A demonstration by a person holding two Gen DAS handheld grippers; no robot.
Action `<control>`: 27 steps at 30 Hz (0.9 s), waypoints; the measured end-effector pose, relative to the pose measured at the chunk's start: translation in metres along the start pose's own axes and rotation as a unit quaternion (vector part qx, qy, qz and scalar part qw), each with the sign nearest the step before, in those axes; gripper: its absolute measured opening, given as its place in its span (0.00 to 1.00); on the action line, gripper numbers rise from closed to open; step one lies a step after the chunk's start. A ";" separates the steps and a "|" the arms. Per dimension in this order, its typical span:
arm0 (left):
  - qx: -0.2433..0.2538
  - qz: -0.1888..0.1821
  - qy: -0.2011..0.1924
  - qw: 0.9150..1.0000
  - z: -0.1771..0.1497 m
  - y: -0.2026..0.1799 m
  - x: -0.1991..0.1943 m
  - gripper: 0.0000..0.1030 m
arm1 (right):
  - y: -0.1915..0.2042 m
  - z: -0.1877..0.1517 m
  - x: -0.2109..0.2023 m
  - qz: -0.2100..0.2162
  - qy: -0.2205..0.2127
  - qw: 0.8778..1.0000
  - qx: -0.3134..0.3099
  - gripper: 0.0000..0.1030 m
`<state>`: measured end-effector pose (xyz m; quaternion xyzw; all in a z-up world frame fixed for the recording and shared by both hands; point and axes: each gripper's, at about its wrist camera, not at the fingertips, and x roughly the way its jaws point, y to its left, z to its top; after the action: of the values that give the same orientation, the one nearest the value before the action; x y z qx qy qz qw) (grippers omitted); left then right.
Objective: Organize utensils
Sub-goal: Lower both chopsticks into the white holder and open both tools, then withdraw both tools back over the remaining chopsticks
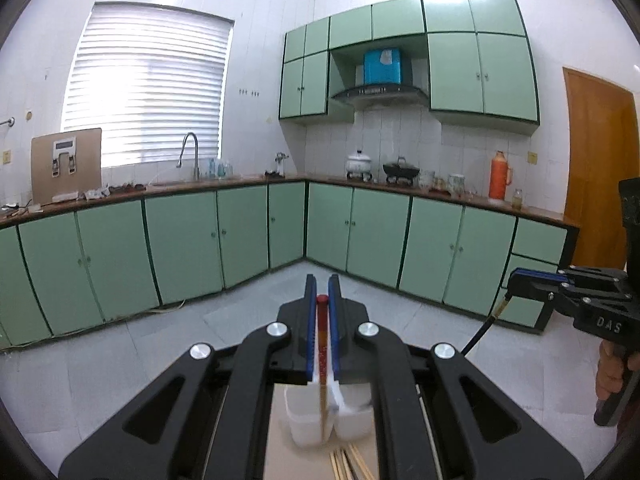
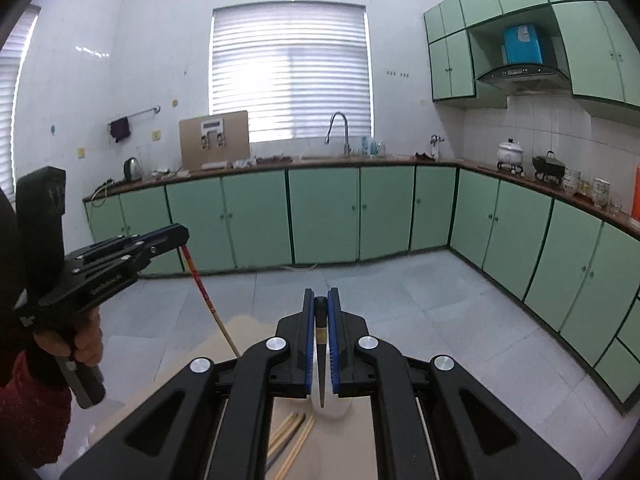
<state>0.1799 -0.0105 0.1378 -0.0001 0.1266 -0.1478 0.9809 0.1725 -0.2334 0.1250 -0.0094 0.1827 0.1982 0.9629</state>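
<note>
Progress looks partial. Left view: your left gripper [image 1: 322, 292] is clamped on a red chopstick [image 1: 321, 344], held above two white cups [image 1: 324, 416]; can't tell what's in them. Loose chopsticks [image 1: 348, 462] lie on the board [image 1: 276, 440], unsorted.

Right view: your right gripper [image 2: 320, 304] pinches a dark chopstick [image 2: 321, 356] over the same spot; sticks [image 2: 292, 436] wait below.

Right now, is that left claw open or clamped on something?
Clamped: the left gripper pinches a red-topped chopstick between its blue pads.
</note>
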 end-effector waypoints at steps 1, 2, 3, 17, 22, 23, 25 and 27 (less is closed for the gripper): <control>0.000 0.002 -0.005 1.000 0.005 -0.001 0.008 0.05 | -0.001 0.004 0.004 -0.005 -0.004 1.000 -0.003 0.06; 0.002 0.006 -0.009 1.000 0.008 -0.002 0.017 0.05 | -0.003 0.008 0.010 -0.012 -0.007 1.000 -0.006 0.06; 0.003 0.008 -0.011 1.000 0.008 -0.003 0.023 0.05 | -0.004 0.010 0.017 -0.014 -0.008 1.000 -0.006 0.06; -0.002 0.027 0.082 0.996 -0.055 0.008 0.130 0.05 | -0.025 -0.049 0.118 -0.024 0.045 0.998 0.027 0.06; -0.003 0.025 0.107 0.994 -0.079 0.016 0.135 0.07 | -0.025 -0.072 0.125 -0.016 0.068 0.997 0.036 0.06; -0.004 0.024 0.110 0.994 -0.082 0.017 0.135 0.11 | -0.025 -0.075 0.125 -0.015 0.072 0.997 0.038 0.07; -0.010 0.026 0.112 0.993 -0.087 0.020 0.130 0.27 | -0.025 -0.081 0.124 -0.012 0.076 0.996 0.042 0.07; -0.014 0.027 0.107 0.994 -0.091 0.023 0.121 0.39 | -0.026 -0.084 0.119 -0.013 0.076 0.996 0.044 0.12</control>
<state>0.2760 -0.0204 0.0192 0.0050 0.2327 -0.1188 0.9653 0.2550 -0.2202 0.0024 0.0161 0.2636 0.1758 0.9483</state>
